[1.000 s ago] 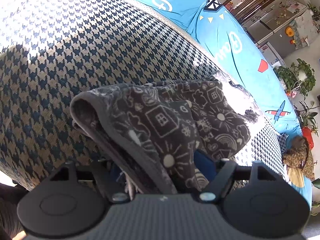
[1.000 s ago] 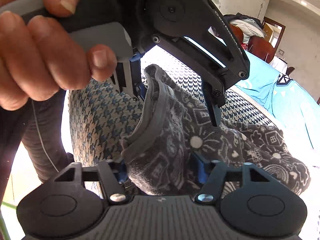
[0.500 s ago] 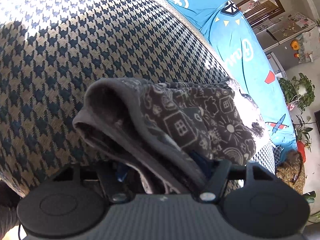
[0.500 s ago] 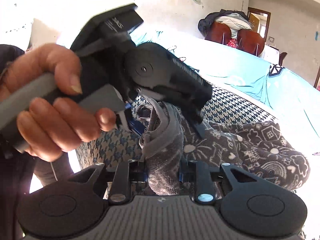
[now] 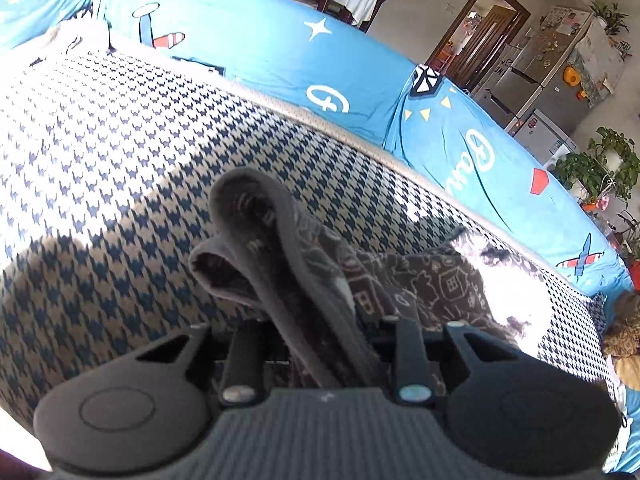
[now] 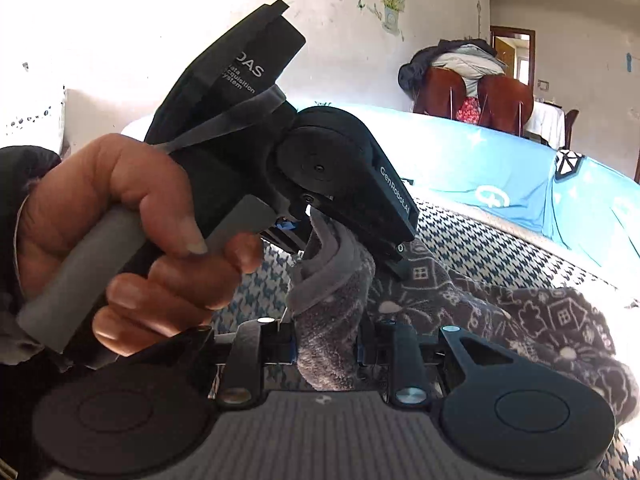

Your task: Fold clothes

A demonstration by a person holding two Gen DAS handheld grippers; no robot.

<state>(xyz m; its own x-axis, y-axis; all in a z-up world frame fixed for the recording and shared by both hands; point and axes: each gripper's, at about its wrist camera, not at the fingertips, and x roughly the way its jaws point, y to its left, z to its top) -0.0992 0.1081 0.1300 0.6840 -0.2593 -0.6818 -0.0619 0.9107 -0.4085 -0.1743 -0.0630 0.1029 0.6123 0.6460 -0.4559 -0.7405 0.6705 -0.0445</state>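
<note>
My left gripper (image 5: pixel 320 344) is closing, and a thick fold of the grey garment (image 5: pixel 304 280) already fills the gap between its jaws, the grey hem (image 5: pixel 244 216) looping up just past the tips. My right gripper (image 6: pixel 326 340) is clamped on another bunch of the same garment, the fleecy cloth squeezed between its two fingers. Seen from the right wrist, my left hand (image 6: pixel 120 248) wraps the grey handle and the left tool's jaws bite the hem right above my right gripper's hold, so both grips sit close together on one raised edge.

The rest of the garment, dark grey with white doodle print, trails away to the right and lies on the houndstooth cover (image 5: pixel 120 160), partly washed out by sunlight. Beyond the cover runs a blue sheet (image 5: pixel 360 80) with cartoon prints. Farther off stand a fridge (image 5: pixel 536 80), a wooden door and some leafy plants (image 5: pixel 600 160).
</note>
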